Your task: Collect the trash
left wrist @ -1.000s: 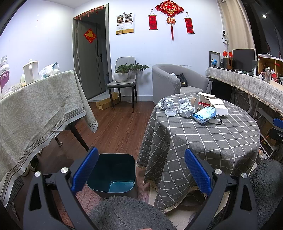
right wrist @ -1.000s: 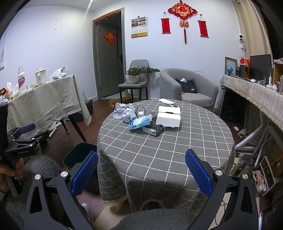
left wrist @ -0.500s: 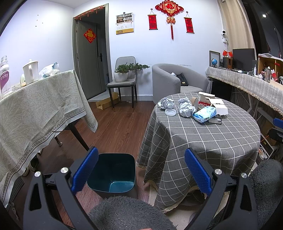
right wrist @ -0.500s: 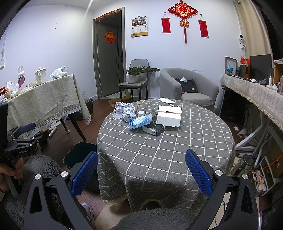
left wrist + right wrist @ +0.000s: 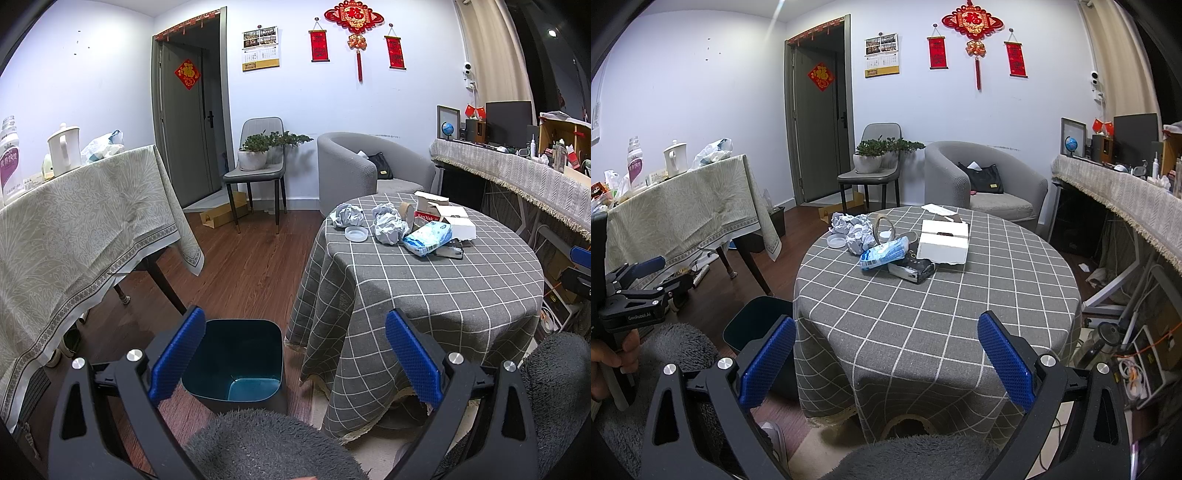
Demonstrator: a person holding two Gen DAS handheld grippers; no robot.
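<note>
**Currently: both grippers idle, trash uncollected**

Round table [image 5: 960, 295], checked cloth, is the reference. Teal bin [image 5: 236, 362] stands on the floor beside it, left. Left gripper [image 5: 295, 354] and right gripper [image 5: 886, 354]: both spread wide, empty, well short of the table's clutter. Crumpled paper balls [image 5: 855, 232] rest on its far side.

3 crumpled paper balls [image 5: 387, 228], 1 bin [image 5: 236, 360] (teal inside), 1 tissue pk [image 5: 427, 239], 1 lid [image 5: 356, 233].
</note>
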